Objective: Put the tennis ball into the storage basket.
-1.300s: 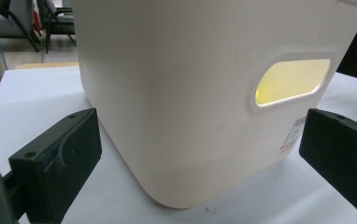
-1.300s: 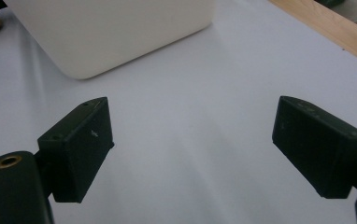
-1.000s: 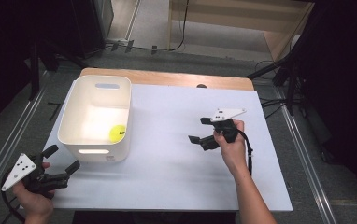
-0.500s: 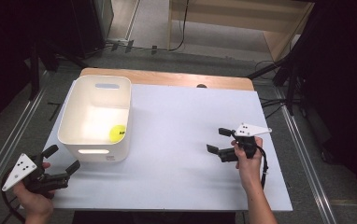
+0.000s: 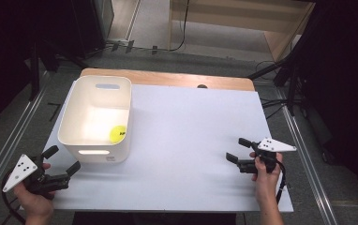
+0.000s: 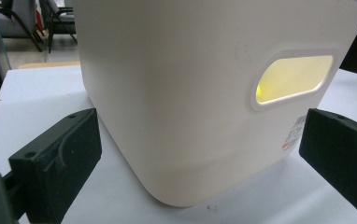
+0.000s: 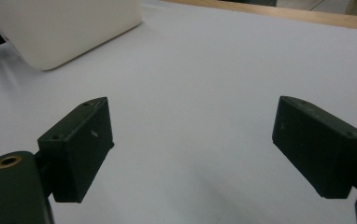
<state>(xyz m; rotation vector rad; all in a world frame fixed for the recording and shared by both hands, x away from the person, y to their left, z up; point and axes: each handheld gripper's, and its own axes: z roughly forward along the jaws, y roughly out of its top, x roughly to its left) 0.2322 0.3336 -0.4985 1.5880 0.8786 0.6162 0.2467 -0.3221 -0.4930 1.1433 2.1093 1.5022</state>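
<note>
Yellow ball's in the bin, both grippers empty and hanging back

High view: the ball (image 5: 117, 134) sits on the floor of the white bin (image 5: 69, 124), near its front right corner, so the drop-off looks done to me. The left gripper (image 5: 62, 161) is at the table's (image 5: 191, 140) near left corner, jaws spread with nothing in them, aimed at the bin. The right gripper (image 5: 238, 150) is well apart at the near right, jaws parted and empty too. Left gripper view: the bin wall (image 6: 181, 93) fills the space ahead of the wide-apart jaws, with a yellow glow through the handle slot (image 6: 292, 78). Right gripper view: bare white table (image 7: 204, 70) between the parted jaws, bin corner (image 7: 60, 32) far off. Nothing else lies out to collect, so I'd guess there's little left.
</note>
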